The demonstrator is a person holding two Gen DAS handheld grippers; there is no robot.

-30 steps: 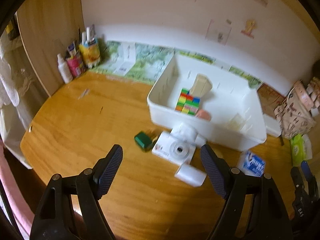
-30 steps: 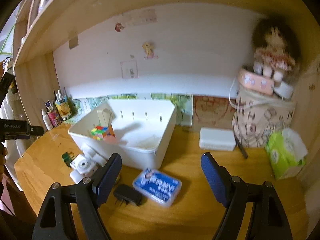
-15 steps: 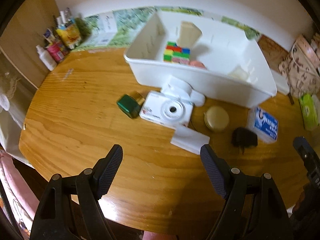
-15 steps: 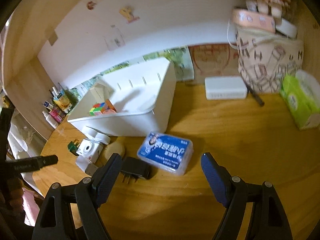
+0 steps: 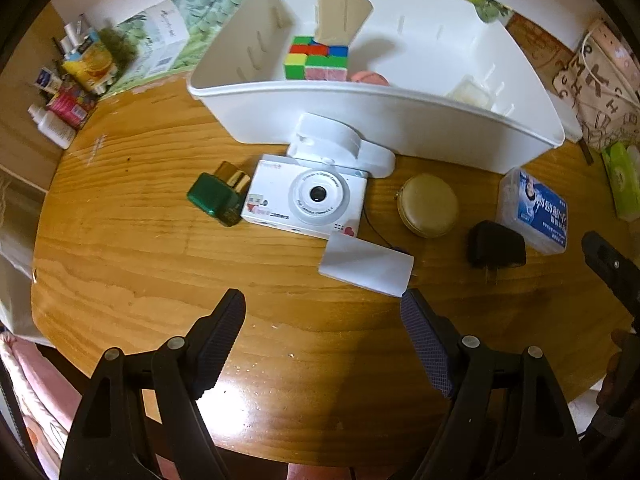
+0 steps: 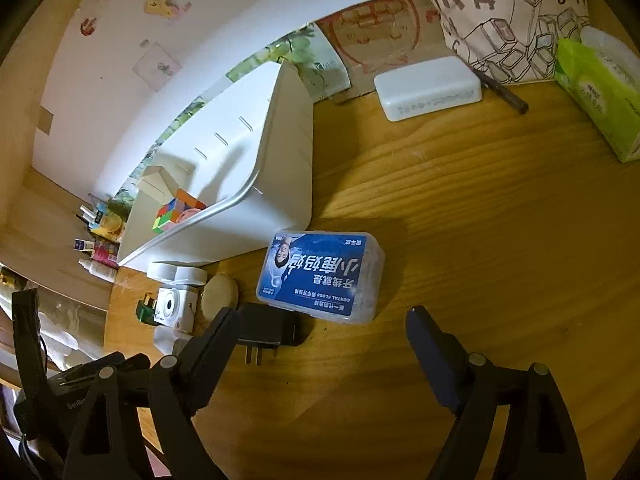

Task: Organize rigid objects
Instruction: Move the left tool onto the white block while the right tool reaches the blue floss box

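Round wooden table (image 5: 132, 248) against white wall, leaf-print paper strip along back edge; toiletry bottles (image 5: 76, 80) crowd far left corner.

White bin (image 5: 384, 120) near wall, long axis running along it, holding colour cube (image 5: 316, 62).

In front of bin: white camera (image 5: 306, 200) lying flat, lens up; black plug adapter (image 6: 268, 330) prongs toward near edge; floss box (image 6: 320, 276) lengthwise across table.

Left gripper (image 5: 322, 332) wide, empty.

Right gripper (image 6: 320, 340) wide, jaws just been opening, nothing gripped.

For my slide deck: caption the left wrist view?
Open left gripper above white toy camera, beside the white bin.
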